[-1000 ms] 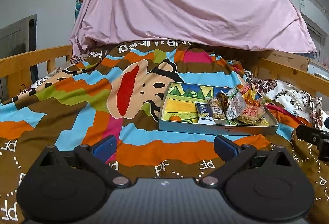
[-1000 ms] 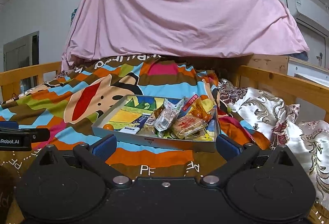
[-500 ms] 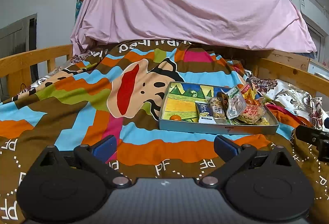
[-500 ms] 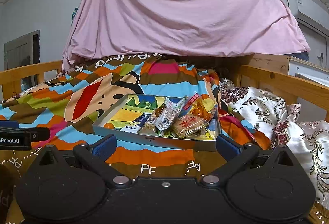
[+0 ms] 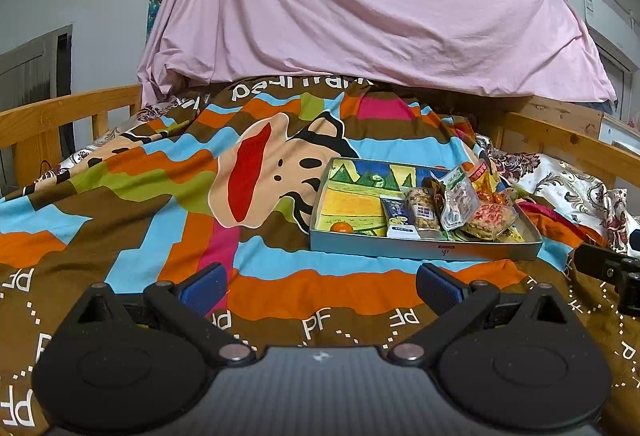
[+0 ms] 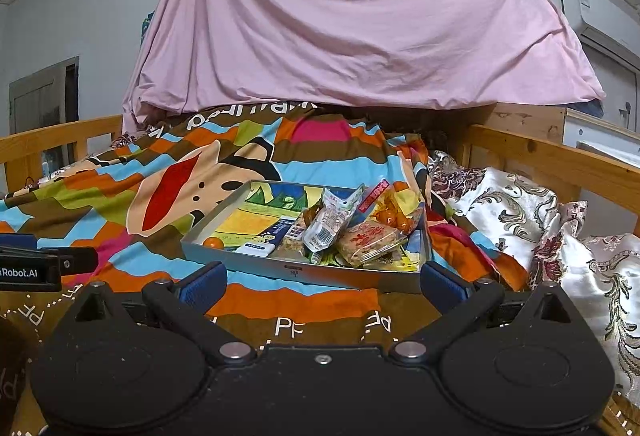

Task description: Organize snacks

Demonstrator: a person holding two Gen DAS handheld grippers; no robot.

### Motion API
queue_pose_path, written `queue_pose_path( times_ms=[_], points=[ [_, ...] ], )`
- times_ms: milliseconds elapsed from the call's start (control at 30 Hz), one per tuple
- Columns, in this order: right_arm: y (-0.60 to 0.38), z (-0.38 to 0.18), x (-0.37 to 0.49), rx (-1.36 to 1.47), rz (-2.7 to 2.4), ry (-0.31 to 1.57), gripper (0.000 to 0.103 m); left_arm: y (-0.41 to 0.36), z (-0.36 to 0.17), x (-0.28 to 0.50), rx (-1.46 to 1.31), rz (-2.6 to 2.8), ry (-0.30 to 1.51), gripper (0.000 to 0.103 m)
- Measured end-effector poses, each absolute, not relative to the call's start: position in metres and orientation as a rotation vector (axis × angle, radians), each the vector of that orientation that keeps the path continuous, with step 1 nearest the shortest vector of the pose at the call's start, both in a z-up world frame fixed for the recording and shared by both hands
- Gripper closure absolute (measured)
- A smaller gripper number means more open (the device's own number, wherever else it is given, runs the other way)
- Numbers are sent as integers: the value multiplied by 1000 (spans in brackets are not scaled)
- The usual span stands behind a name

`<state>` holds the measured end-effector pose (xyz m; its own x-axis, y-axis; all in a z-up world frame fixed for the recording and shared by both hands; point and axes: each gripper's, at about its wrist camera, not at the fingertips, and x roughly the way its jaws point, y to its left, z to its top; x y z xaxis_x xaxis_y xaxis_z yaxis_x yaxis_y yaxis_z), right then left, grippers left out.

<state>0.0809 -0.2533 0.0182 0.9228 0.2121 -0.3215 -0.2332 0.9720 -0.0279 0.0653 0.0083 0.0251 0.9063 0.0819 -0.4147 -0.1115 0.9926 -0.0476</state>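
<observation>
My right gripper (image 6: pixel 323 286), jaws wide and empty, faces the snack tray (image 6: pixel 304 272) just ahead on the bedspread (image 5: pixel 160 220), its long axis crosswise, snacks (image 6: pixel 352 232) heaped at its right end; my left gripper (image 5: pixel 320 286), equally wide, sits farther off.

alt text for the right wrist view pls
A shallow tray of packaged snacks and one small orange fruit sits on a colourful cartoon blanket, just beyond the open right gripper. A pink sheet hangs behind.
</observation>
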Motion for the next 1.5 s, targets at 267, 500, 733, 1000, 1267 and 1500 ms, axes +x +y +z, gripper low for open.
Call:
queue_pose_path(
  times_ms=[267,500,733,1000,1267,1500],
  points=[
    [-253,19,81,-66,228,323,1,8,24,65,-70,99,427,0],
    [-252,18,81,-67,228,325,1,9,23,65,-70,99,428,0],
    [-252,18,81,-67,229,325,1,9,24,65,-70,99,427,0],
    [-251,18,81,-69,229,326,1,9,22,64,-69,99,429,0],
    [-250,16,80,-71,230,326,1,9,23,65,-69,100,429,0],
    [-249,16,80,-71,229,326,1,9,24,65,-69,101,430,0]
  ],
)
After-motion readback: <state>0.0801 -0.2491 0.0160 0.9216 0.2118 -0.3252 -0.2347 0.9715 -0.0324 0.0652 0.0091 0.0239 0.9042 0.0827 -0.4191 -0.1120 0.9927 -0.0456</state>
